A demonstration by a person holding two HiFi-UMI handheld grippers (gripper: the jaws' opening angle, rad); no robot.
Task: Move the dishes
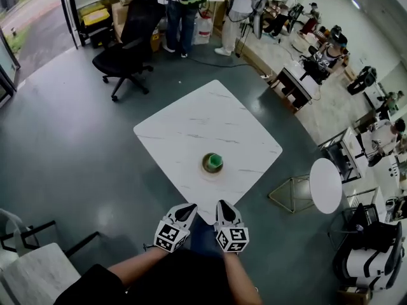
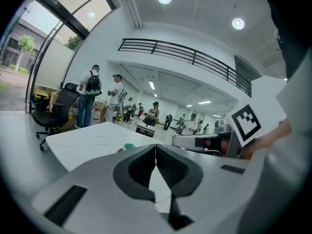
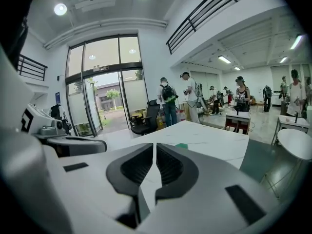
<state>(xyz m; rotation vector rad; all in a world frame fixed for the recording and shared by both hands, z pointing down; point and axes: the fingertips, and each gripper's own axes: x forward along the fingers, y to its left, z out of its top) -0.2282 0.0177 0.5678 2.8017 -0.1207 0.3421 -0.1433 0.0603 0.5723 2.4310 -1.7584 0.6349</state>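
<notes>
A white marble table (image 1: pixel 191 126) stands turned like a diamond in the head view. On its near half sits a small brown dish (image 1: pixel 212 164) with a green object on it; the green top peeks over the jaws in the left gripper view (image 2: pixel 128 146) and the right gripper view (image 3: pixel 182 146). My left gripper (image 1: pixel 188 209) and right gripper (image 1: pixel 223 206) hover side by side at the table's near corner, short of the dish. Both are shut and hold nothing.
A black office chair (image 1: pixel 130 40) stands beyond the table's far left. Several people stand at the back and sit at desks on the right. A small round white table (image 1: pixel 325 184) and a wire stand (image 1: pixel 291 194) are to the right. A white chair (image 1: pixel 28 269) is at lower left.
</notes>
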